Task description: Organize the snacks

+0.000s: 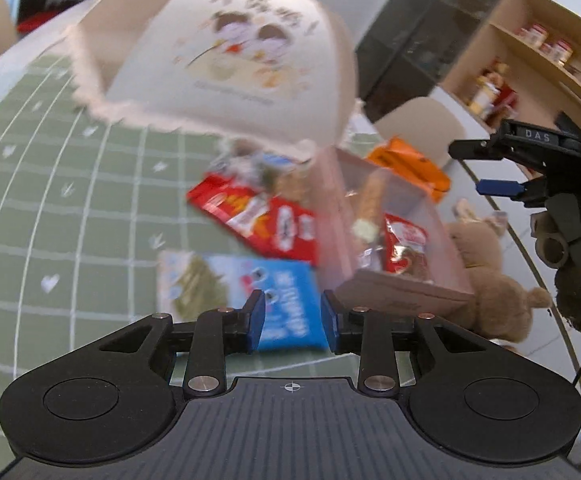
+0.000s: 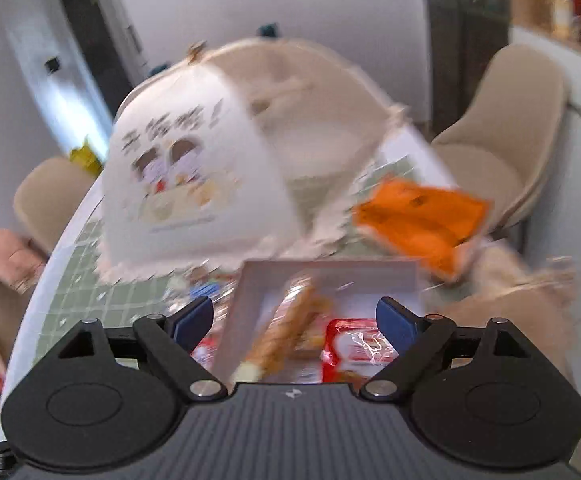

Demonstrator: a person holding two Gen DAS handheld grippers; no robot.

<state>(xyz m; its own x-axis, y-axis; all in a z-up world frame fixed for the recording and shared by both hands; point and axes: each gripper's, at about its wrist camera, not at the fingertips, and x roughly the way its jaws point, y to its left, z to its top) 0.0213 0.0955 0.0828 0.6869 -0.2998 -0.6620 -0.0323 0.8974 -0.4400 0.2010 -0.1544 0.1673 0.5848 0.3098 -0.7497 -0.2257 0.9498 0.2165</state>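
A blue snack packet (image 1: 226, 292) lies flat on the green grid tablecloth (image 1: 70, 208). My left gripper (image 1: 292, 312) hovers at its near end, jaws narrowly apart and nothing pressed between the pads. Beyond it is a red packet (image 1: 258, 220). To the right stands a clear box (image 1: 402, 296) holding a biscuit-stick packet (image 1: 370, 200) and a red packet (image 1: 406, 244). My right gripper (image 2: 294, 308) hangs wide open over that box (image 2: 330, 268), above the stick packet (image 2: 286, 340) and red packet (image 2: 354, 348). An orange packet (image 2: 422, 220) lies behind the box.
A white mesh food cover (image 1: 230, 52) with a cartoon print stands on the table behind the snacks. A brown plush toy (image 1: 490, 272) sits right of the box by the table edge. Beige chairs (image 2: 506, 140) ring the table. Shelves (image 1: 538, 52) line the right wall.
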